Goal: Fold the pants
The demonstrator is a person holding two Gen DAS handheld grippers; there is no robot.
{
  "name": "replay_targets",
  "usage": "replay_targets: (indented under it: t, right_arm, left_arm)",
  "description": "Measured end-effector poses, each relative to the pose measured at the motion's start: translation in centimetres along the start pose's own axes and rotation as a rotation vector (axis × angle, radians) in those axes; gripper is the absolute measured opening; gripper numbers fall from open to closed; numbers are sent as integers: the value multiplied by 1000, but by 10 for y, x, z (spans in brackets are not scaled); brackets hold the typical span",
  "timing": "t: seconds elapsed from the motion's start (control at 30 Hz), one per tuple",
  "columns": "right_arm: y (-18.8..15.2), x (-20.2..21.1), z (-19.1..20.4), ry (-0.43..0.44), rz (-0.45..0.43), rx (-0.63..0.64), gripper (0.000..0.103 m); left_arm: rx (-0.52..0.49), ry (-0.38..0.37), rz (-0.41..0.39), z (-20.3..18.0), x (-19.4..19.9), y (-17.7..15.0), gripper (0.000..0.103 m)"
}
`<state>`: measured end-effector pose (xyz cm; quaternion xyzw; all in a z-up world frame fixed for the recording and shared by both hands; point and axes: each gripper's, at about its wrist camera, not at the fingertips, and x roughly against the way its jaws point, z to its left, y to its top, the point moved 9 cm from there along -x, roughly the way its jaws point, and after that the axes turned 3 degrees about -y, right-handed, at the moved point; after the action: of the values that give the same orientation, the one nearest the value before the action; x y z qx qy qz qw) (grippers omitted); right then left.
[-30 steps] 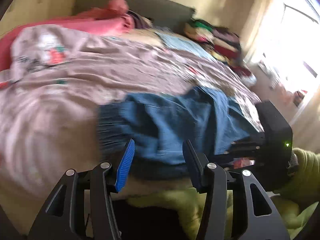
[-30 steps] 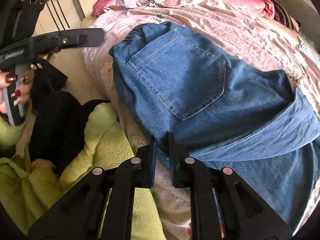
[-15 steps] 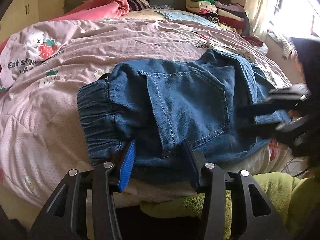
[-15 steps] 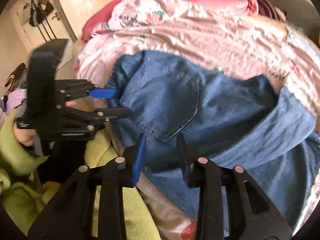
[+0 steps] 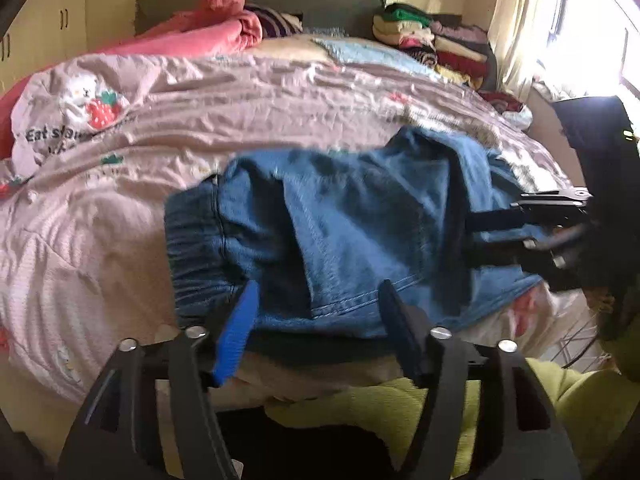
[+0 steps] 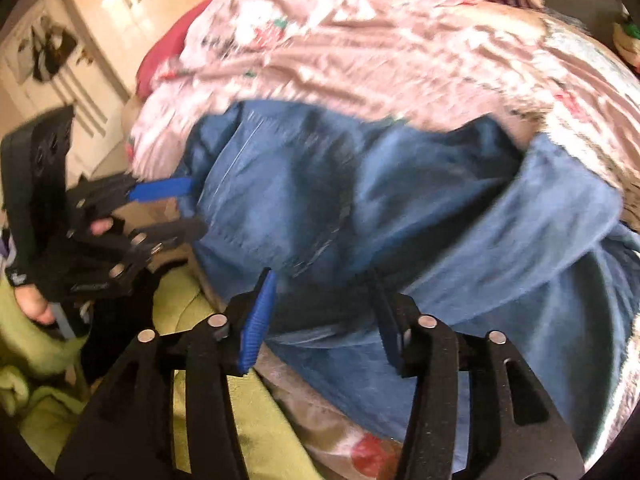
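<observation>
Blue denim pants (image 5: 352,232) lie bunched on the pink quilt, with the elastic waistband to the left and a back pocket facing up. My left gripper (image 5: 318,304) stands at their near edge with its jaws opening. The hem lies between the fingers but the pads do not press on it. In the right wrist view the pants (image 6: 360,200) fill the middle. My right gripper (image 6: 322,296) is also opening over the near edge, gripping nothing. Each gripper shows in the other's view: the right gripper (image 5: 468,234) at the pants' right side, the left gripper (image 6: 198,208) at the waistband.
The pink quilt (image 5: 240,100) with a bear and strawberry print covers the bed. A pink blanket (image 5: 208,28) and a stack of folded clothes (image 5: 432,40) lie near the grey headboard. A person's green fleece (image 5: 380,404) is just below the bed edge. A bright window is on the right.
The right gripper's jaws went from shut to wide apart at the pants' near edge. The left jaws widened too. The pants now lie more bunched.
</observation>
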<state>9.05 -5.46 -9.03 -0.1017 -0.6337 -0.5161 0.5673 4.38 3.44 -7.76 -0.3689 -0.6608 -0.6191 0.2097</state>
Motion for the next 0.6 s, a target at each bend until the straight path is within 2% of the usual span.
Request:
replay_targets:
  t: [0.07,0.13,0.2,0.4,0.6]
  right_arm:
    - [6,10,-12,-27,-28,-19,49]
    - [13,19,-25,-58,-58,-41,54]
    - [20,30,-40,-94,-92,-61,61]
    - [41,49,-73,-164,-151,-99,67]
    - [71,44,-105,-197,-172,-142,71]
  left_arm:
    - [1,-5,-24,-4,9,6,71]
    - [4,-28,-42,-11,16,12,78]
    - [-5,-57,-53,-21,21,18,80]
    - [-25,-128,-28,-50,8,28,81]
    - [-34,-221,27,-81,-18,35,81]
